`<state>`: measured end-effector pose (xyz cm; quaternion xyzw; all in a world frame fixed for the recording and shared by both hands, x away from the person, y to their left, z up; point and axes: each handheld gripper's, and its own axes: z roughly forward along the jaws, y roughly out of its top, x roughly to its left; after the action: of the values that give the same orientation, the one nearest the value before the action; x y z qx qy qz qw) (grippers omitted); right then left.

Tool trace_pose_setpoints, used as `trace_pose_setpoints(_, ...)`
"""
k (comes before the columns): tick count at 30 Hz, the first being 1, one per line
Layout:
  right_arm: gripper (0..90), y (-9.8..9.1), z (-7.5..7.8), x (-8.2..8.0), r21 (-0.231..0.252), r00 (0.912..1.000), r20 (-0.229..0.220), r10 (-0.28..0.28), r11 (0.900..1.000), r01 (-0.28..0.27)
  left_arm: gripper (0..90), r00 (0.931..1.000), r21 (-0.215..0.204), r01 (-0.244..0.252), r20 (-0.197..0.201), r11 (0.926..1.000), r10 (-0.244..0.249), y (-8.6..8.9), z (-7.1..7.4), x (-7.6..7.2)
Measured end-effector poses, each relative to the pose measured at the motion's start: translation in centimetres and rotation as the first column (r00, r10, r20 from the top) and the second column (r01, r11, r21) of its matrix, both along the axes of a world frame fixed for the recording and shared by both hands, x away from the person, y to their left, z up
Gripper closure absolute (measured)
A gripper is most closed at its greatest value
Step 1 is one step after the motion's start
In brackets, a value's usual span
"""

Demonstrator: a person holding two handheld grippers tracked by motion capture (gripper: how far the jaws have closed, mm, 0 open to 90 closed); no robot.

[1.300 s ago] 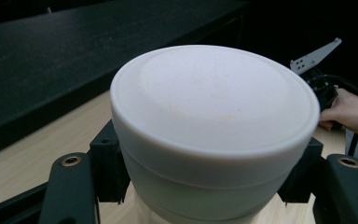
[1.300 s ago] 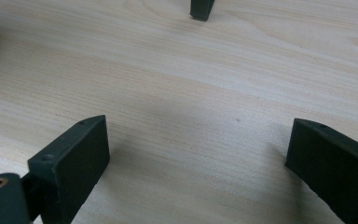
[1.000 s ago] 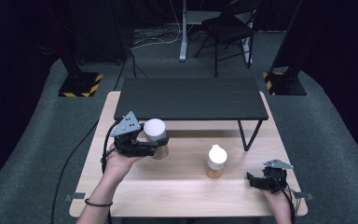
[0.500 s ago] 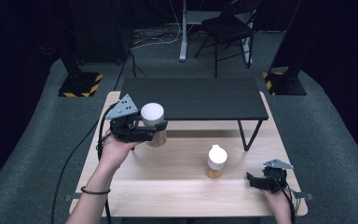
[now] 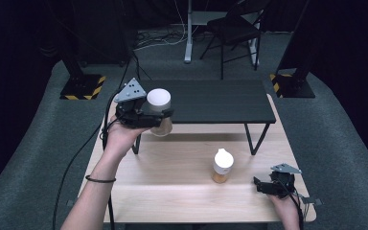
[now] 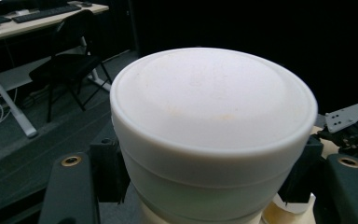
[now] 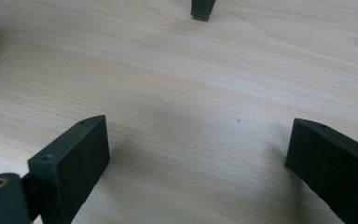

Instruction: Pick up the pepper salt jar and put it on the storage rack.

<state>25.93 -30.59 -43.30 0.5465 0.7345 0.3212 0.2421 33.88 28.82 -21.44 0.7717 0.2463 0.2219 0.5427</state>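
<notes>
My left gripper [image 5: 159,119] is shut on a jar with a broad white lid [image 5: 158,100] and holds it in the air at the front left corner of the black stand [image 5: 211,99]. In the left gripper view the jar's lid [image 6: 212,121] looms close, with a black jaw pressed on each side of it. A smaller amber bottle with a white cap [image 5: 223,165] stands on the wooden table [image 5: 172,191], right of centre. My right gripper [image 5: 261,186] rests low at the table's front right. Its jaws stand wide apart in the right gripper view [image 7: 200,163], with bare wood between them.
The black stand is a low shelf on thin legs across the table's far half; one leg's foot [image 7: 202,9] is ahead of the right gripper. Behind the table are a dark chair [image 5: 235,28], a desk leg [image 5: 188,33] and two black bases with yellow stripes [image 5: 82,87].
My left hand has lifted the white-lidded jar off the table and carried it up and away from me, toward the stand's top. The right gripper and the small bottle stayed put.
</notes>
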Motion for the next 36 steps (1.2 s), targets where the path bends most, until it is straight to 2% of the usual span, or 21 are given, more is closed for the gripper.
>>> trace_pose_setpoints(6, 4.7, 0.0, 0.0, 0.0, 0.000, 1.0000, 0.000, 0.001, 1.0000, -0.001, 33.2, 0.9998, -0.012, -0.017, 0.002, 0.9998, 0.017, -0.5, 0.2, 1.0)
trace_pose_setpoints(10, 4.7, 0.0, 0.0, 0.0, 0.000, 1.0000, 0.000, 0.001, 1.0000, -0.001, 33.2, 0.9992, -0.035, -0.040, 0.007, 0.9986, 0.040, -0.8, 0.2, 1.7)
trace_pose_setpoints(12, 4.7, 0.0, 0.0, 0.0, 0.000, 1.0000, 0.001, 0.002, 1.0000, -0.002, 33.2, 0.9982, -0.045, -0.059, 0.010, 0.9973, 0.059, -1.1, 0.1, 1.9)
trace_pose_setpoints(16, 4.7, 0.0, 0.0, 0.0, 0.000, 1.0000, 0.000, 0.003, 1.0000, -0.003, 33.2, 0.9953, -0.038, -0.096, 0.007, 0.9946, 0.097, -1.8, 0.1, 2.7)
trace_pose_setpoints(23, 4.7, 0.0, 0.0, 0.0, 0.000, 1.0000, 0.000, 0.004, 1.0000, -0.004, 33.2, 0.9914, -0.074, -0.131, -0.009, 0.9886, 0.130, -2.2, -0.5, 3.9)
trace_pose_setpoints(36, 4.7, 0.0, 0.0, 0.0, 0.000, 1.0000, 0.001, 0.006, 1.0000, -0.006, 33.1, 0.9864, -0.044, -0.161, -0.042, 0.9860, 0.159, -2.8, -0.9, 4.4)
